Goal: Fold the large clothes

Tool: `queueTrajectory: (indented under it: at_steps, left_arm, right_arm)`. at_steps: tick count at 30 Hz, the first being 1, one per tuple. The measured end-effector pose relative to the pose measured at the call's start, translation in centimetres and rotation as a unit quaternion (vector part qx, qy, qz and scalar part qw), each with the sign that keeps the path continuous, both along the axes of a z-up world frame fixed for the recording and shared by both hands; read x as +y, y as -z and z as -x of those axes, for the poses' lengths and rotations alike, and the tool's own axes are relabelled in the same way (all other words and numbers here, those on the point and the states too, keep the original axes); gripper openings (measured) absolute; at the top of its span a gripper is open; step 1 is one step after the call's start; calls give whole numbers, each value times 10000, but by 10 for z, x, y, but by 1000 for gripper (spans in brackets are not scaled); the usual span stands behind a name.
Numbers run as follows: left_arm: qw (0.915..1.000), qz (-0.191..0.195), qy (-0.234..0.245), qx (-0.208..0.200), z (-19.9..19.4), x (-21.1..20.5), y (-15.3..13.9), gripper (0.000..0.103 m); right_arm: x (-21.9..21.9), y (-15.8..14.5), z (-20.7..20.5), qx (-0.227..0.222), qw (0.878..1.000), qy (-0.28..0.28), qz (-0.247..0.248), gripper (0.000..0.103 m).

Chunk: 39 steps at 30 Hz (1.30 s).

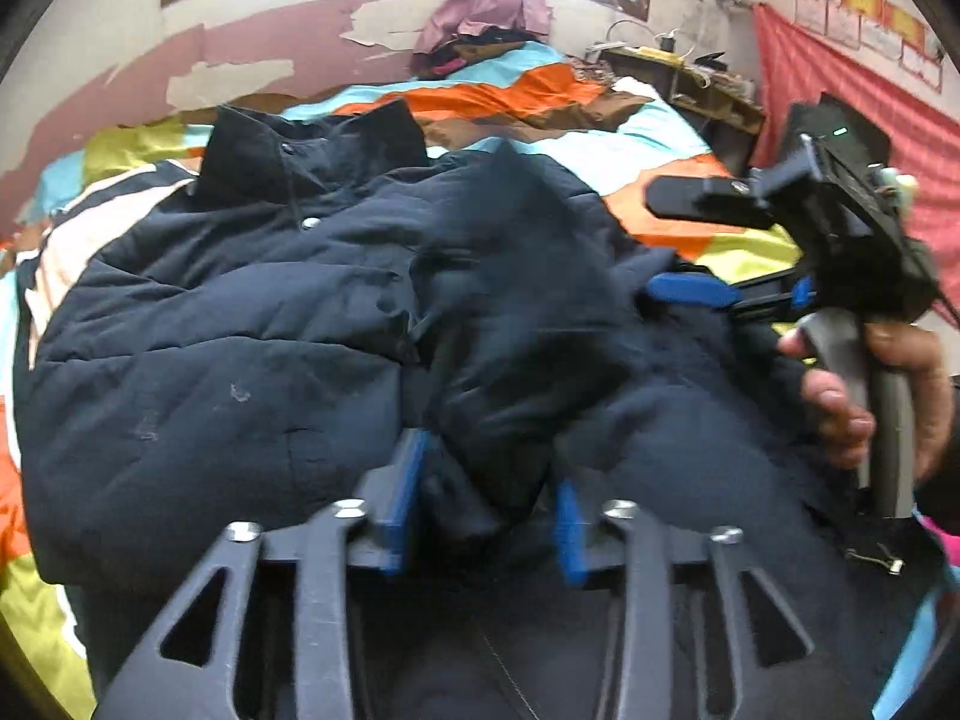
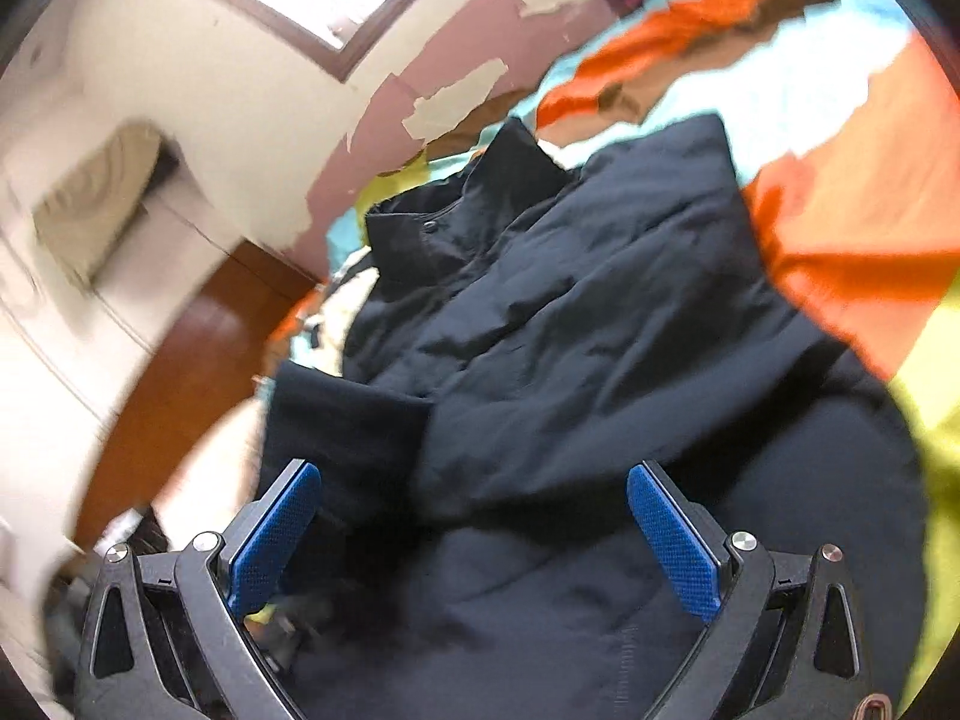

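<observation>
The dark navy padded jacket [image 1: 240,324] lies on the bed with the colourful patchwork cover [image 1: 630,120], collar away from the person. The left tool [image 1: 486,516] is clamped on a bunched fold of it. The right tool [image 2: 474,540] hangs above with its pads apart. I judge a sleeve fold is underway; next, lay this fold flat.
</observation>
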<state>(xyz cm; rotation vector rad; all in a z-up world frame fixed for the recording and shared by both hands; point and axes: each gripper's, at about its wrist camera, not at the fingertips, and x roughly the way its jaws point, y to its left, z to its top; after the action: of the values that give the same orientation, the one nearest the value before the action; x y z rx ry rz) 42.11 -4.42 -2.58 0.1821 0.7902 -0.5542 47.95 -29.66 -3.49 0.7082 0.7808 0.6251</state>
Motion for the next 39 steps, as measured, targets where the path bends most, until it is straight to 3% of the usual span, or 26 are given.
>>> queueTrajectory:
  at_steps: [4,6,9,13,15,17,21,22,23,27,33,39]
  left_arm:
    - [9996,250,69,132,3,9,-7,46]
    - [9989,394,-81,242,4,21,-12,48]
    - [9971,558,-341,379,9,42,-21,63]
    - [9973,418,-536,280,20,69,-38,65]
    - [9970,272,-705,192,26,82,-44,66]
    - [9960,147,-870,119,35,96,-47,66]
    - [9921,-154,-1244,-72,50,128,-53,66]
    - [9908,-230,-1324,-140,51,134,-53,66]
    - [9887,-316,-1444,-231,52,140,-53,66]
    - [9763,-419,-2062,-498,45,155,-47,66]
    - [9666,30,-2528,-425,19,163,-42,66]
    - [9605,121,-2744,-448,-20,158,-42,66]
  right_arm:
    - [2,21,-6,525,9926,-214,-1077,103]
    - [1,33,-4,756,9884,-87,-1318,102]
    - [5,31,-2,751,9926,13,-958,97]
    - [31,22,5,655,9976,-48,232,91]
    - [44,17,8,590,9961,-68,660,81]
    - [53,16,11,646,9944,-142,829,43]
    - [53,15,27,849,9933,-93,777,28]
    - [51,12,30,881,9934,-94,728,12]
    - [49,8,32,872,9939,-105,671,9]
    - [43,-26,37,383,9960,78,806,8]
    - [0,-74,29,-308,9906,877,1007,7]
    - [-23,-75,-12,-428,9821,1327,1269,7]
